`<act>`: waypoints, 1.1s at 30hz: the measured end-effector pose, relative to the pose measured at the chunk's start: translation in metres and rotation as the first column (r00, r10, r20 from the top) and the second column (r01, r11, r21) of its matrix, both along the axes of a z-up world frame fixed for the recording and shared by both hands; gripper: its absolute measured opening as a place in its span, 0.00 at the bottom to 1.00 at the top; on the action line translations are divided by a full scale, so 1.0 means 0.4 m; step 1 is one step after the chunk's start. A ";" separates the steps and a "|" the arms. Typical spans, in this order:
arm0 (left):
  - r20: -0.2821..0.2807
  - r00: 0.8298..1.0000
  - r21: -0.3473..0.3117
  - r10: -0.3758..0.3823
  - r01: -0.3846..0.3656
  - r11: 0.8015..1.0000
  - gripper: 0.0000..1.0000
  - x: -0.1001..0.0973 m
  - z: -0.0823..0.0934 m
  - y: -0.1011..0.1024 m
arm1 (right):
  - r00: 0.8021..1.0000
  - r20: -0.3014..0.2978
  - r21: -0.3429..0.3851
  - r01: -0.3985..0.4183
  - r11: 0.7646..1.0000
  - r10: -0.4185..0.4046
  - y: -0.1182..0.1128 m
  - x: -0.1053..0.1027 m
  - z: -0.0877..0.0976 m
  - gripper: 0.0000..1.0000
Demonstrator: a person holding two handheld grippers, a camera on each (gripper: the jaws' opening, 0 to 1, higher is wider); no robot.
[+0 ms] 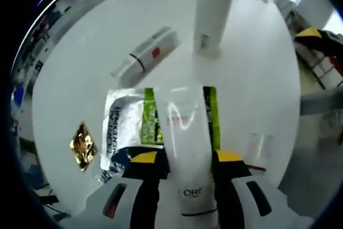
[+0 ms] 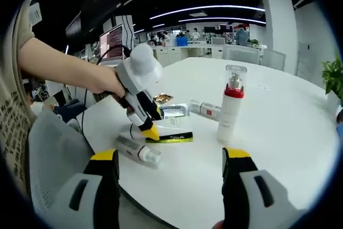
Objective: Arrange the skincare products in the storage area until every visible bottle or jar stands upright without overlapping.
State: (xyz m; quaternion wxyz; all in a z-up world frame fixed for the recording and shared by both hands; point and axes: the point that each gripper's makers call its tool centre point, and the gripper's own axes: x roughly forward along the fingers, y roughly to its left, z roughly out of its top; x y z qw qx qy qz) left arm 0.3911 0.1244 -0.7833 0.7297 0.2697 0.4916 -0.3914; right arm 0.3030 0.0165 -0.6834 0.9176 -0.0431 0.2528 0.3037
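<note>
White round table (image 2: 278,148) in an office carries the skincare things. Left tongs (image 1: 190,167) are closed on a clear tube (image 1: 185,132) lying over a sachet (image 1: 134,127) (green stripes). Right tongs (image 2: 170,156) hang wide apart, holding nothing. Nearby, a red-collared pump bottle (image 2: 231,105) stands upright; a white tube (image 1: 147,54) lies flat.

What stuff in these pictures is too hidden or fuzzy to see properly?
- Tube in the left gripper: left gripper view, the jaws cover its label beyond "ORE".
- Sachet: left gripper view, the tube and jaws hide part of it.
- Gold packet: both views, too small to tell its contents.
- Lying box: right gripper view, partly behind the standing pump bottle.
</note>
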 end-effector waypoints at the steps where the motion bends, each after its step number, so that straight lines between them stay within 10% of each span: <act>1: 0.011 1.000 -0.001 -0.014 0.014 1.000 0.32 0.002 0.000 0.001 | 1.000 0.000 -0.001 0.000 1.000 0.000 0.000 0.000 0.000 0.79; 33: 0.129 0.989 -0.185 0.070 -0.046 0.982 0.27 -0.023 0.077 0.022 | 1.000 0.003 -0.018 -0.017 1.000 0.017 0.006 -0.003 0.002 0.78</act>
